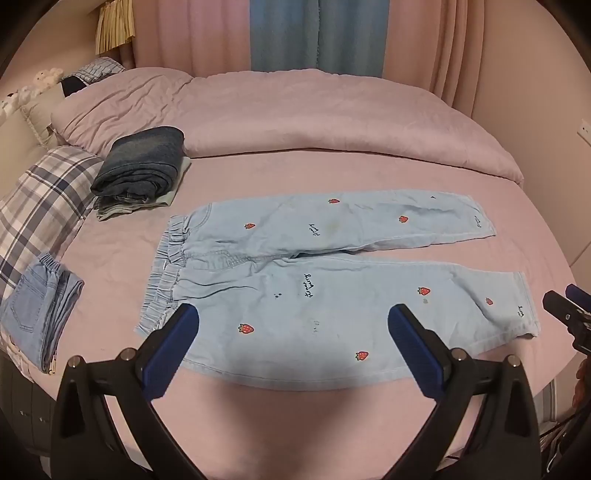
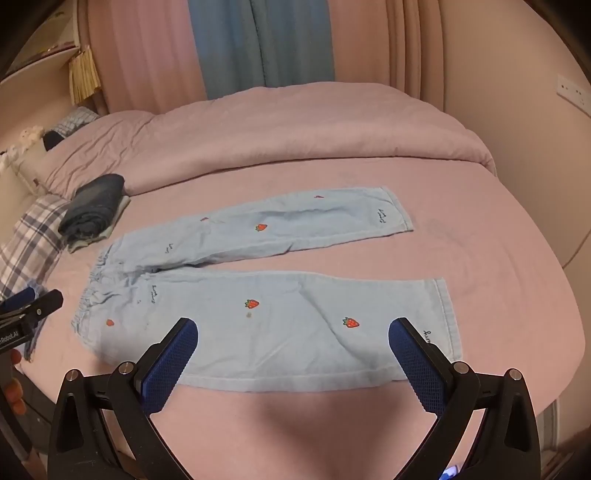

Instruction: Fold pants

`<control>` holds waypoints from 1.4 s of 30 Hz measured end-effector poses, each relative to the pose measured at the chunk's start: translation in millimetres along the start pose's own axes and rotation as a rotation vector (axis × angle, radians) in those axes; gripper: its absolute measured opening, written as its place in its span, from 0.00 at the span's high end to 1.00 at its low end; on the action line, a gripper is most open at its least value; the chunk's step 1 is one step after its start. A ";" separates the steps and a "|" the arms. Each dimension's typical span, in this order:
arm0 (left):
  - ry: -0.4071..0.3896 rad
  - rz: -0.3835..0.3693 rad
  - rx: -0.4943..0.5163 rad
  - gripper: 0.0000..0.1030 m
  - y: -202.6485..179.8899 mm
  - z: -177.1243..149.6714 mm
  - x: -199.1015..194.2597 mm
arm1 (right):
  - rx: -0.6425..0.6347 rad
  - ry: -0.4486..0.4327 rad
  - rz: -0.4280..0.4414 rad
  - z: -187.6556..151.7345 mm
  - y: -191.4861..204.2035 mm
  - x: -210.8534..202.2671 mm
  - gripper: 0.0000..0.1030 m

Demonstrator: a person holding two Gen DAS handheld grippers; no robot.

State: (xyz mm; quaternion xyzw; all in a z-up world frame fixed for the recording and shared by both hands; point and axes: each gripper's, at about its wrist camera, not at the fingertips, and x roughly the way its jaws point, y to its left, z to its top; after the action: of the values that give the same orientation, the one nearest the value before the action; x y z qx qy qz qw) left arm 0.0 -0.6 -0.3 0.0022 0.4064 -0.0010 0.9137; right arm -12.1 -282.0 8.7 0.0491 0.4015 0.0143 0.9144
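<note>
The small dark embroidered words on the pants (image 1: 332, 280) cannot be read, and faint stains on the cloth are hard to make out. In the left wrist view the right gripper (image 1: 565, 306) is cut off at the right edge, so its fingers are only partly seen there; in the right wrist view the left gripper (image 2: 29, 306) is likewise cut off at the left edge.

The left gripper (image 1: 293, 321) is held low over the near edge of the bed (image 1: 295, 417), its blue-padded fingers (image 1: 173, 350) spread wide and gripping nothing, above the waistband end of the near leg. The right gripper (image 2: 293, 332) is posed the same way over the cuff end of that leg, its fingers (image 2: 417, 362) also wide apart and empty.

The light blue, strawberry-printed pants (image 2: 266, 321) are laid flat on the pink sheet, waistband to the left, both legs stretched to the right and slightly parted. A folded dark denim stack (image 1: 142, 166) is seen beyond the waistband, beside a plaid pillow (image 1: 40, 199). Folded light jeans (image 1: 40, 317) lie at the left edge. A bunched pink duvet (image 1: 295, 118) and pink and blue curtains (image 1: 284, 33) fill the background.
</note>
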 end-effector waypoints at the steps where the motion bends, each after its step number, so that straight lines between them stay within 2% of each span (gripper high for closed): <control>1: -0.008 -0.001 0.005 0.00 0.8 -2.0 0.6 | 0.000 -0.001 -0.001 0.2 0.2 -0.1 0.00; 15: 0.003 0.000 -0.004 0.00 -7.9 -4.9 5.9 | -0.007 -0.004 -0.006 0.0 1.6 -1.8 0.00; 23: 0.009 -0.011 -0.008 0.00 0.0 0.3 0.3 | -0.014 -0.004 -0.004 1.2 2.4 -2.5 0.00; 42: -0.016 -0.002 0.015 0.00 -4.3 -0.2 2.8 | -0.015 -0.005 -0.004 1.7 4.0 -2.4 0.00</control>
State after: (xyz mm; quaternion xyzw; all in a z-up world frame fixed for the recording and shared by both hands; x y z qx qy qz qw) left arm 1.7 -4.9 -2.5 0.0088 0.3991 -0.0051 0.9169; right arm -12.5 -278.3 12.0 0.0417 0.3993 0.0154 0.9157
